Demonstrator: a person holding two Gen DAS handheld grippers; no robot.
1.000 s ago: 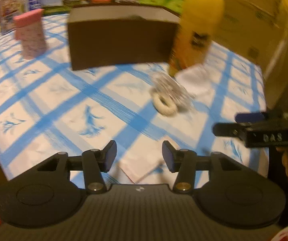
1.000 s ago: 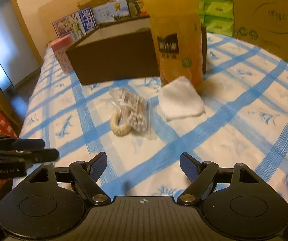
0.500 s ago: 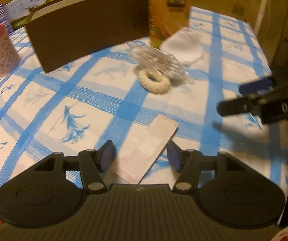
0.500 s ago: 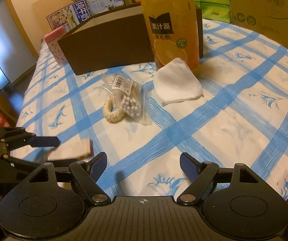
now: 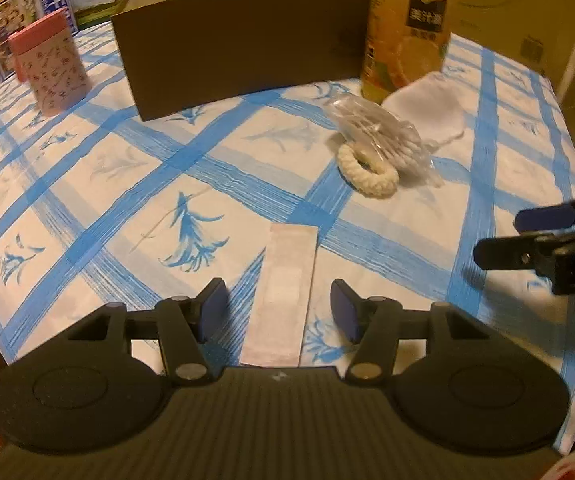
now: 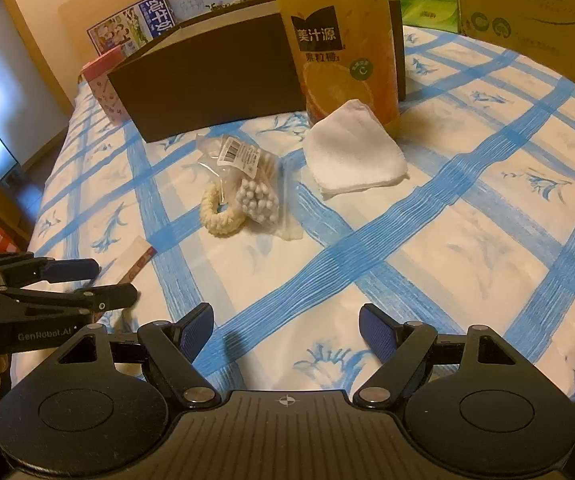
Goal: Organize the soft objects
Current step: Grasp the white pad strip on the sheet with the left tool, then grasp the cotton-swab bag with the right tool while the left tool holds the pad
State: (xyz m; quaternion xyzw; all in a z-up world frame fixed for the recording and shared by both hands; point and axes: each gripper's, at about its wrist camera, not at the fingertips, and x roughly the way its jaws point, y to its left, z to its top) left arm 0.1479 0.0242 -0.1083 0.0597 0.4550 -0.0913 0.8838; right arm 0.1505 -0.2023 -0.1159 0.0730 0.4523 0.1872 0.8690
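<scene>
A wrapped bandage strip [image 5: 287, 288] lies flat on the blue-checked tablecloth [image 5: 87, 208], running lengthwise between the fingers of my left gripper [image 5: 279, 308]. The jaws are open and neither pad touches the strip. In the right wrist view the left gripper [image 6: 115, 280] hovers over the strip [image 6: 137, 258] near the table's left edge. My right gripper [image 6: 287, 330] is open above bare cloth with nothing between its fingers. Further back lie a cream braided ring [image 6: 221, 210], a clear bag of cotton swabs [image 6: 251, 184] partly on it, and a folded white cloth [image 6: 353, 152].
A dark brown open box [image 5: 243, 40] stands behind the soft things, with a tall orange juice bottle [image 6: 343, 48] at its right end and a pink tin [image 5: 51, 64] to its left. Cardboard boxes and green tissue packs [image 6: 427, 8] line the back.
The left gripper came lower and turned, so the bandage strip now runs straight between its fingers, which stand slightly wider. The right gripper stayed where it was.
</scene>
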